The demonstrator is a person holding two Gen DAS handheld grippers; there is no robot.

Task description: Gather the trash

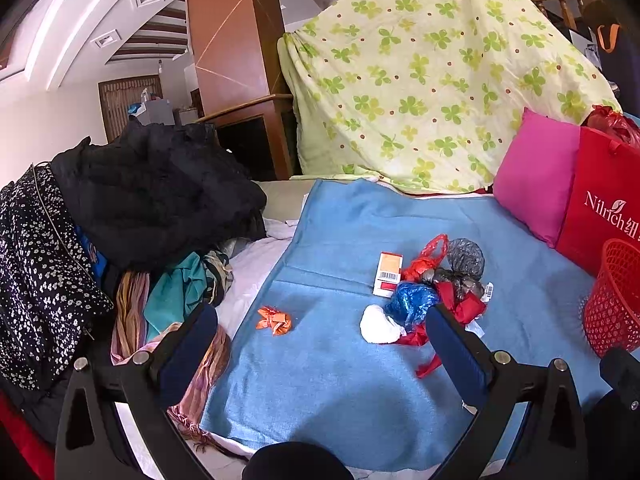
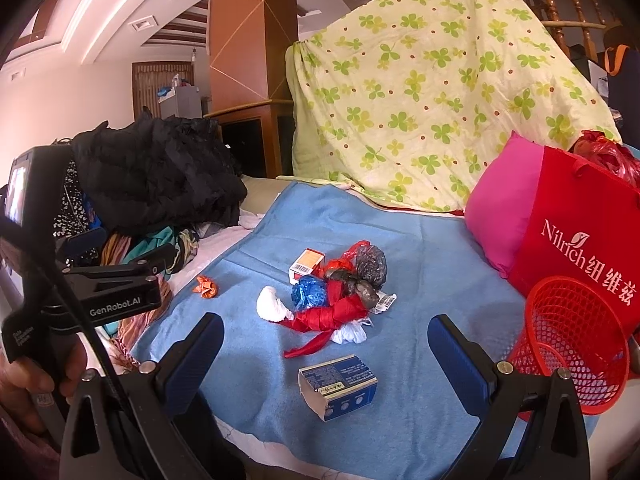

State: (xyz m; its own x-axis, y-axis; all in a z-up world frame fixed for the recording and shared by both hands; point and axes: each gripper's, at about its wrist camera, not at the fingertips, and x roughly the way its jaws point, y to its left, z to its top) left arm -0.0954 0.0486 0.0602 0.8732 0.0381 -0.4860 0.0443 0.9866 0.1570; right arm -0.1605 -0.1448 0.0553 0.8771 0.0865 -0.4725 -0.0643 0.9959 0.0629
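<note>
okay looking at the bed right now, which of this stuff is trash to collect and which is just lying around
Part of the job:
crumpled orange wrapper
white tissue wad
heap of knotted plastic bags
small orange-and-white carton
torn blue cardboard box
red mesh bin, probably where it goes

Just lying about:
black jacket
pink pillow
red tote bag
clover-print sheet
blue blanket

Red mesh basket (image 1: 614, 300) cut by right frame edge in left wrist view. Red shopping bag (image 2: 580, 240) cut at right edge, its logo incomplete. Blue box (image 2: 338, 380) print too small to read. Person's hand (image 2: 24, 384) cut at lower left.
</note>
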